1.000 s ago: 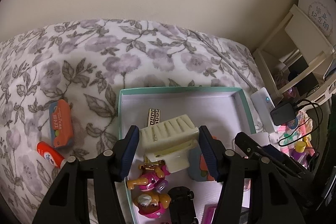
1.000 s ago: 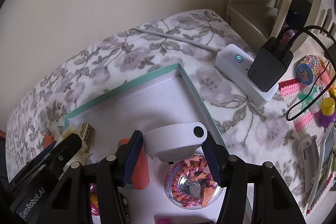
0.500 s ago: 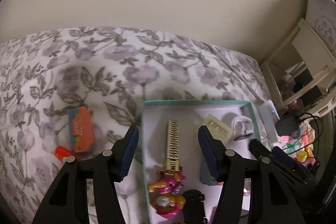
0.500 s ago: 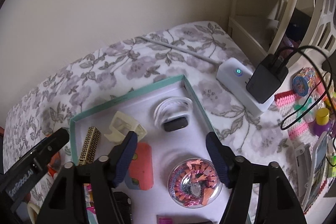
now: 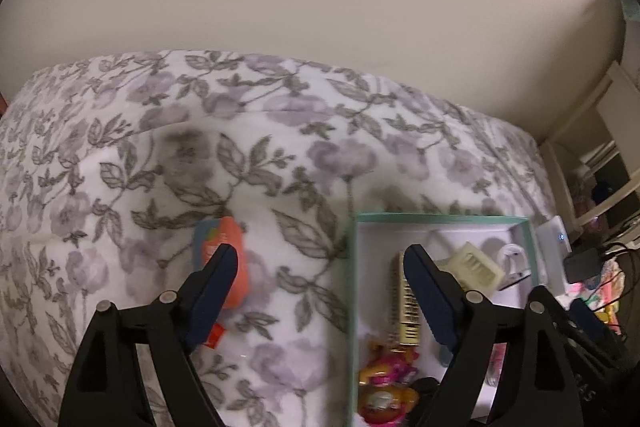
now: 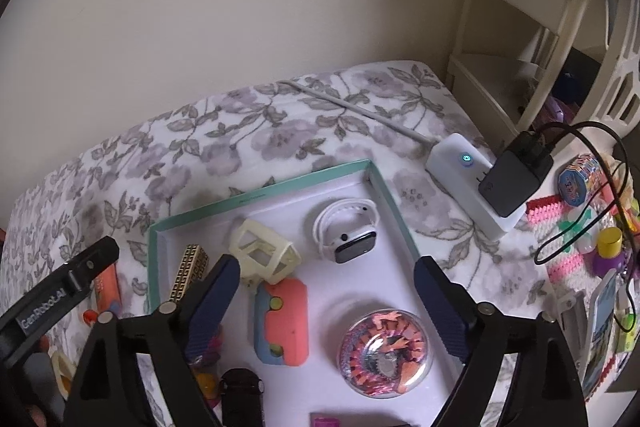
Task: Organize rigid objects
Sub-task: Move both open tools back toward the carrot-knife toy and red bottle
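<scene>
Lying on the floral grey-and-white bedspread [image 6: 280, 131], the shallow teal-rimmed cardboard tray [image 6: 256, 193] with its pale lilac floor held most of the small things. At the tray's one o'clock sat a white smartwatch with a coiled white strap [image 6: 346, 231]; at eleven o'clock a cream plastic hair claw [image 6: 262, 255] lay tilted, and at nine o'clock a gold-and-black patterned bar [image 6: 192, 269] leaned against the left wall. Near the centre rested a coral and blue car-shaped eraser [image 6: 282, 321], and at five o'clock a clear domed case with pink contents [image 6: 386, 351]. A black toy car [image 6: 242, 399] sat at the tray's seven o'clock edge, just beside a pink and orange figure [image 5: 384, 383].

Outside the tray, at its nine o'clock, a second coral and blue eraser [image 5: 224, 255] lay on the bedspread.

The left gripper [image 5: 320, 291] hung over the tray's left rim, its jaws opening with nothing between them. The right gripper [image 6: 326, 303] hovered above the tray's middle, jaws likewise opening and gripping nothing.
</scene>
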The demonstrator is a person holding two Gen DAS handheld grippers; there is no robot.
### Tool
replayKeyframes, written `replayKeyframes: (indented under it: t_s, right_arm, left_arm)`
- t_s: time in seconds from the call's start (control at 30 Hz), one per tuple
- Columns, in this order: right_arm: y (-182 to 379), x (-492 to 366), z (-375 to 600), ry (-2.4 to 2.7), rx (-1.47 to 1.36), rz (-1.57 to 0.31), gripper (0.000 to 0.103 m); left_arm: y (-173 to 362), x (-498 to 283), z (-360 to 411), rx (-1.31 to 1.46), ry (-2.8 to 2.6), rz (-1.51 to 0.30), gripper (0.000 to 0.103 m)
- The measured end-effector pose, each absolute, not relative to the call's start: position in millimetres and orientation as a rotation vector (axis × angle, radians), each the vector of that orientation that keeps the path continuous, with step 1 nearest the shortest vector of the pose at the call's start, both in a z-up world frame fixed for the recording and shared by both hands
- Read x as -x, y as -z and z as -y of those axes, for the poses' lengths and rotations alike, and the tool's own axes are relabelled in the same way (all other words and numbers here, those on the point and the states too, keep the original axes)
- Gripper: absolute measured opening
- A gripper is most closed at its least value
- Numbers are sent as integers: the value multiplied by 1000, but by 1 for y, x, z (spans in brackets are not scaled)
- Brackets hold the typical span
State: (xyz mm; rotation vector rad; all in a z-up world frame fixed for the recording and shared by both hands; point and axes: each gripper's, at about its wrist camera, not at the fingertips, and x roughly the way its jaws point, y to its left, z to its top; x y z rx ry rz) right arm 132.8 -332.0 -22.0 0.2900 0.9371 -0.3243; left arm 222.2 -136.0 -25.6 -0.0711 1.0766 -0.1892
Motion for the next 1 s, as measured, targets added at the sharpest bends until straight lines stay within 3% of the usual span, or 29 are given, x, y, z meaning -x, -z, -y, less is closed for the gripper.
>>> replayKeyframes:
  t_s: [0.17, 0.23, 1.0]
  right_arm:
    - [25, -138, 318, 305, -263, -944, 100]
    - [26, -140, 312, 294, -247, -948, 101]
    - [44, -163, 239, 144, -178, -1015, 102]
  left_arm:
    - [34, -229, 124, 83, 154, -1107, 86]
    - [34, -230, 118, 93, 143, -1106, 90]
    - [68, -239, 36, 171, 44, -1249, 94]
